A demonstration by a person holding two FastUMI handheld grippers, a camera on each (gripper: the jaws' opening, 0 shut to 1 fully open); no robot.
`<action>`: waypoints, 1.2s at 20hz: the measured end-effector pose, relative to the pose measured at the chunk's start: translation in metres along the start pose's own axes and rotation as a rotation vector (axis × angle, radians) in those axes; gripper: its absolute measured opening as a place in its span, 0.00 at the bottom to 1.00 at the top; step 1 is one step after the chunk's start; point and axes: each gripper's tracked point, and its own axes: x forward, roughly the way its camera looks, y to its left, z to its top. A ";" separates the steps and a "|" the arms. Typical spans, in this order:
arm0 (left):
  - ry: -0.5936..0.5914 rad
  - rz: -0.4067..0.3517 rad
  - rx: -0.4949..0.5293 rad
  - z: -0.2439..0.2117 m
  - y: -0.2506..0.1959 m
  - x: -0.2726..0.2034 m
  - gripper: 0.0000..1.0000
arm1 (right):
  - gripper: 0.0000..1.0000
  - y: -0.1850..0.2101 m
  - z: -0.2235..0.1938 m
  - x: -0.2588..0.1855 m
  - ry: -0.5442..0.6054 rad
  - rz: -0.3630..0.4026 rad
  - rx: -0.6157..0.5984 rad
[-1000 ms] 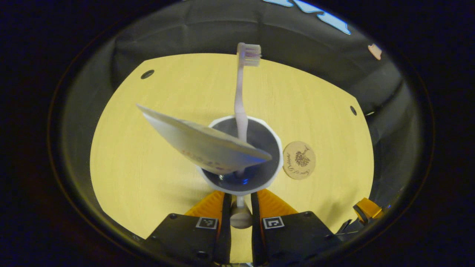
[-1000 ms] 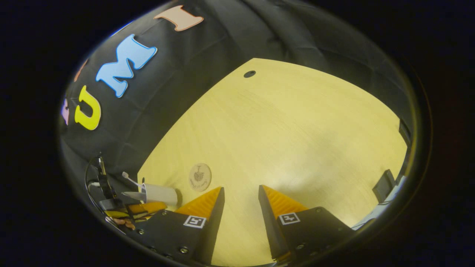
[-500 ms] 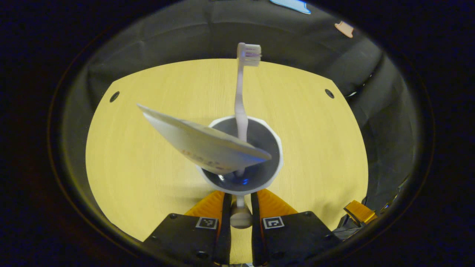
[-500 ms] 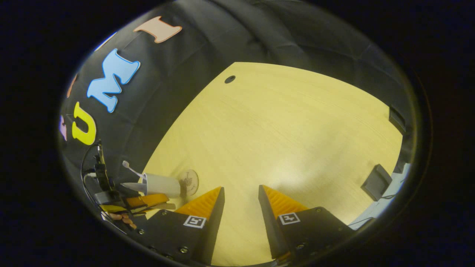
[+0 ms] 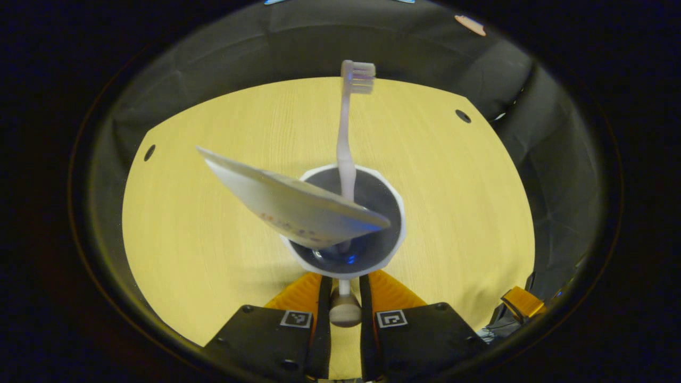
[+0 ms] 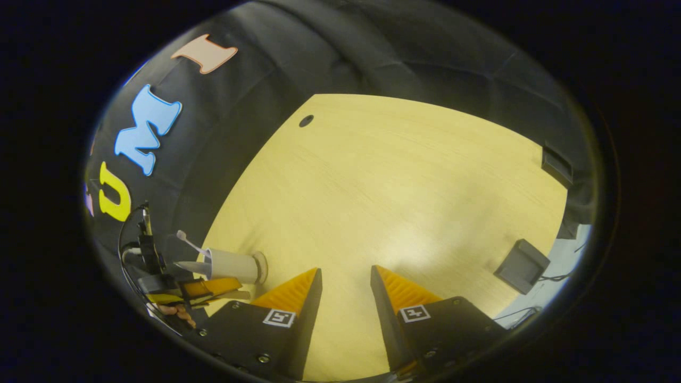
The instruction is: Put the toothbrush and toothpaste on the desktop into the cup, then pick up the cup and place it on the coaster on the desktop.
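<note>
Now coaster gone from sight in left gripper view, hidden under cup [image 5: 348, 221] holding toothbrush [image 5: 347, 138] and toothpaste [image 5: 287, 205]. Left gripper [image 5: 345, 298] pinches cup handle. Right gripper view: cup meets coaster [image 6: 261, 267]; right gripper [image 6: 346, 287] spread, holding nothing.

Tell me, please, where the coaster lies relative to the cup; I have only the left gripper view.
Observer: In the right gripper view the coaster sits right at the base of the cup; whether they touch, I cannot tell.
Operator: Is the right tool free?
Observer: Yes, the right tool is open, with nothing between its fingers, over bare desk.
Operator: Is anything else on the desk?
Observer: A dark box lies near the desk's edge.
</note>
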 end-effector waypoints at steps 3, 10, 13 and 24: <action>0.003 0.005 0.011 0.001 -0.007 0.006 0.30 | 0.57 0.000 -0.001 -0.002 0.008 0.010 -0.009; 0.004 0.024 0.017 -0.003 -0.010 0.014 0.30 | 0.57 0.015 0.001 0.001 0.030 0.038 -0.078; 0.000 -0.005 0.003 -0.002 -0.013 0.013 0.33 | 0.57 0.025 -0.001 0.004 0.039 0.052 -0.098; -0.154 -0.077 -0.009 -0.024 0.014 -0.077 0.71 | 0.56 0.106 -0.016 0.003 0.040 0.149 -0.264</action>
